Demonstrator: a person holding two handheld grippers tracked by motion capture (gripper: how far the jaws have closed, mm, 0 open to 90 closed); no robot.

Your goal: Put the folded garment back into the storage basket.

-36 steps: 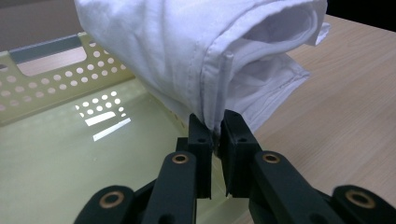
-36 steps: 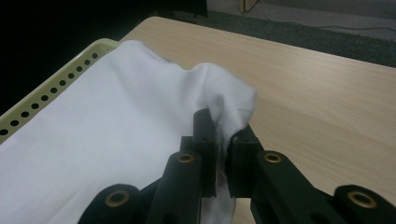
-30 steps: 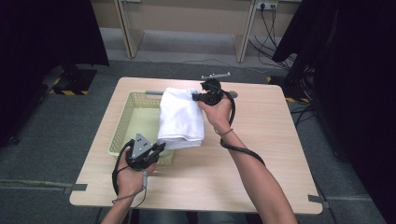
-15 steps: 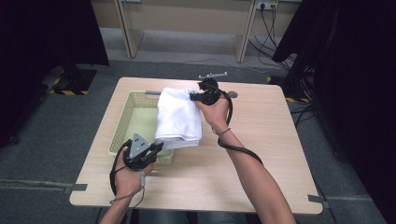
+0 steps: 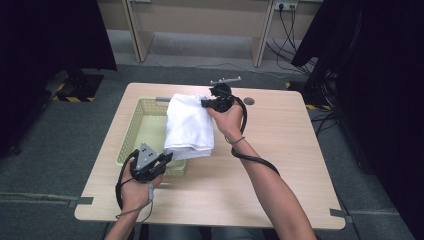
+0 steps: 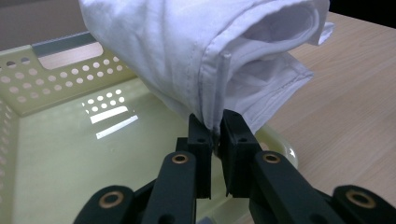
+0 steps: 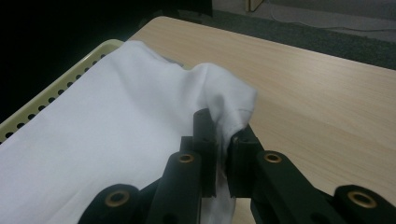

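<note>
White folded cloth (image 5: 189, 126) (a towel or a garment, folded in several layers) hangs at the middle of the high view, stretched between two grippers over the right-hand rim of a pale yellow-green perforated basket (image 5: 131, 131). The left gripper (image 6: 215, 130) has its jaws clamped on the hem at the near corner, low in the frame; the right gripper (image 7: 223, 128) has its jaws pinched on a bunched corner at the far end, near the top of the frame. Both bites look thin, taking an edge and not the whole stack.

That is the main risk: the inner layers, loose and open at the right of the left gripper view, could slide out and unfold, since only the outer hem is gripped. If one hand lowers ahead of the other, the fold may sag or twist. About half the cloth overhangs the wooden table (image 5: 280, 150) to the right of the basket, so a straight drop would likely drape it across the rim.
</note>
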